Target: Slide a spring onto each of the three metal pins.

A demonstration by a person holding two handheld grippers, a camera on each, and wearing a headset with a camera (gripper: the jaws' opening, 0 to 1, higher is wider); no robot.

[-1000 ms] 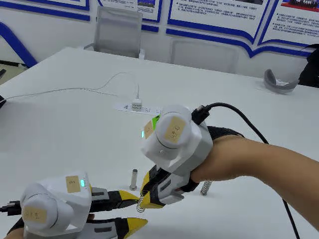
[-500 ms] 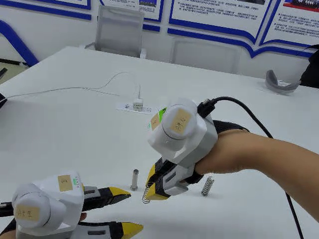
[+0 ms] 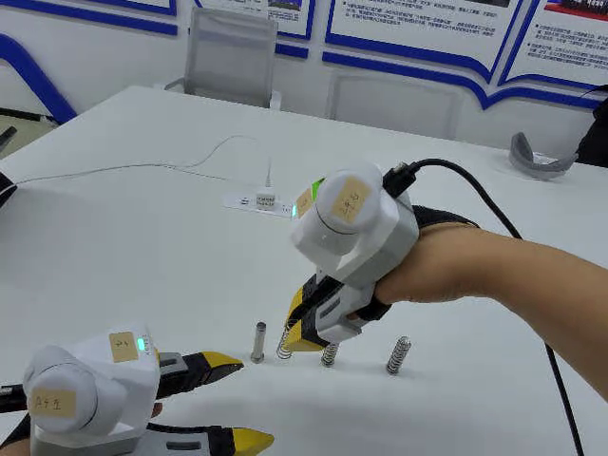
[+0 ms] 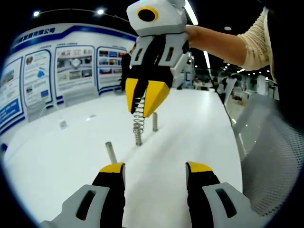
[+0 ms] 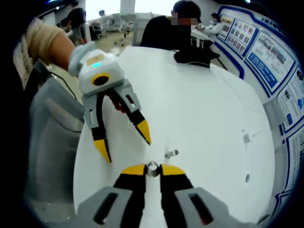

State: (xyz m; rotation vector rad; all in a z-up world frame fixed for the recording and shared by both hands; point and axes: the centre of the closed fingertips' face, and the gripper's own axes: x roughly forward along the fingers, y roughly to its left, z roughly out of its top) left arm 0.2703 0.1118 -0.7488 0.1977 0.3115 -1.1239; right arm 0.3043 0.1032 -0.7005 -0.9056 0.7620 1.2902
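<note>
My right gripper (image 3: 306, 334) is shut on the top of a coil spring (image 3: 284, 343), which hangs upright with its lower end at the white table (image 3: 142, 237). In the left gripper view this spring (image 4: 138, 124) dangles from the right gripper (image 4: 145, 97); I cannot tell whether a pin is inside it. A bare metal pin (image 3: 258, 342) stands just left of it. Right of the gripper stand two more upright springs (image 3: 330, 354) (image 3: 397, 354). My left gripper (image 3: 237, 399) is open and apart from them at the near left. From the right gripper view the held spring (image 5: 152, 168) shows end-on.
A white power strip (image 3: 264, 201) with a thin cable lies on the table beyond the pins. A grey chair (image 3: 226, 57) stands at the far edge, and a grey headset (image 3: 537, 157) rests at the far right. The black cable (image 3: 494, 228) trails over the person's forearm.
The right gripper has carried the spring away from me to stand beside the bare pin, uncovering an upright spring behind it. The left gripper has stayed open and low.
</note>
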